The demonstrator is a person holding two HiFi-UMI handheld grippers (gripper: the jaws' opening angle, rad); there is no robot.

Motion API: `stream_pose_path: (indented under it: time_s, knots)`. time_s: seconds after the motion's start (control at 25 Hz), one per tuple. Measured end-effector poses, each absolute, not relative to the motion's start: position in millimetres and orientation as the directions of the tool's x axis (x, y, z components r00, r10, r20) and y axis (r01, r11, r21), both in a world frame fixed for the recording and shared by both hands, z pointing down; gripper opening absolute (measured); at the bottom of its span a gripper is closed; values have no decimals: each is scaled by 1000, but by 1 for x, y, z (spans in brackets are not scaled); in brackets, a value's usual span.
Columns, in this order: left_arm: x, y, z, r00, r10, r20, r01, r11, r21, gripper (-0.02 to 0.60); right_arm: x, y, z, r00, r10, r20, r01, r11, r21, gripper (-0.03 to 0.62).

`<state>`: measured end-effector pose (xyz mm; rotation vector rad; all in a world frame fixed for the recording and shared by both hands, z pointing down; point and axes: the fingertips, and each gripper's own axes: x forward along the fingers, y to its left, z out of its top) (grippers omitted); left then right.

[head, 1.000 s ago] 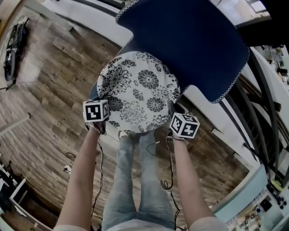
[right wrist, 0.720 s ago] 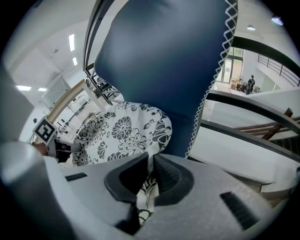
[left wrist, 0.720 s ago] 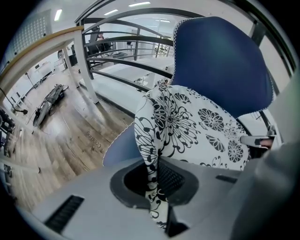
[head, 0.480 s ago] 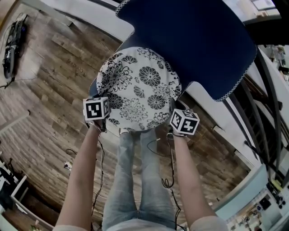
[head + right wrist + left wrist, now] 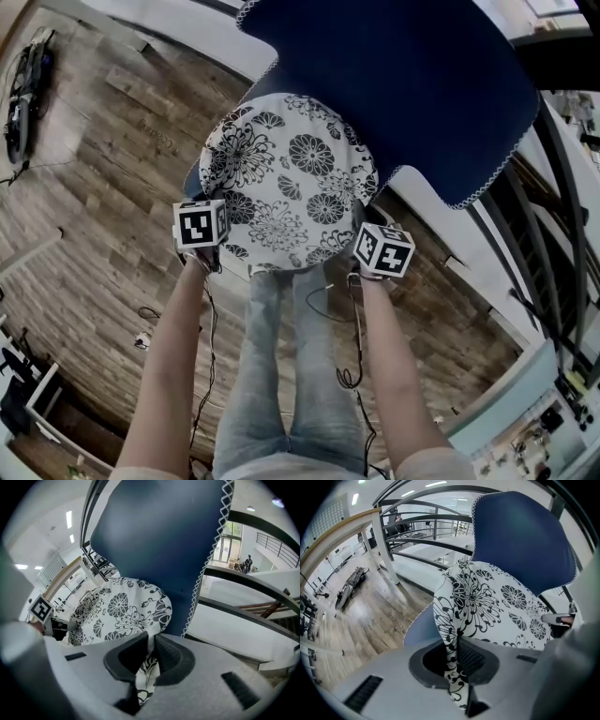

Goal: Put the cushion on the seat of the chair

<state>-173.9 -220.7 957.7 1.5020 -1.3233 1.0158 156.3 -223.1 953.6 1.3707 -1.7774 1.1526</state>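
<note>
Wood-plank floor all round, w/ a pale ledge and dark railing behind the chair. The chair is navy, its backrest edged w/ white zigzag trim, and you stand right at its front, jeans legs below the seat.

The cushion, round, white w/ black flower print, is over the chair's seat, its far edge up against the foot of the backrest. A sliver of blue seat shows past the cushion's left side. Can't tell if the cushion is fully resting on the seat.

Your left gripper is at the chair's front-left. Its jaws are nearly together and pinch the cushion's near rim, w/ the fabric running up out of the pads as a raised fold.

Your right gripper is at the chair's front-right. Its jaws are also close together w/ a strip of the printed fabric clamped between the pads, its end hanging down past them.

In the head view both marker cubes sit just at the cushion's near edge, on opposite sides, pointing steeply down toward the chair seat. Thin cables trail from the grippers along your arms.
</note>
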Motion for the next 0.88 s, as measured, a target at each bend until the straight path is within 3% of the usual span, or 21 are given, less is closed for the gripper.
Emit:
stream_pose_path:
  time_s: [0.16, 0.48, 0.88]
  knots:
    - [-177, -222, 958, 92, -284, 954, -995, -53, 80, 49, 158, -225, 954, -275, -432, 859, -961, 83, -266, 52]
    - [-191, -222, 958, 78, -304, 949, -997, -11, 79, 152, 163, -224, 957, -256, -421, 870, -966, 74, -249, 94]
    - [-204, -216, 948, 66, -329, 942, -997, 18, 76, 207, 180, -223, 955, -183, -428, 885, -982, 39, -184, 212]
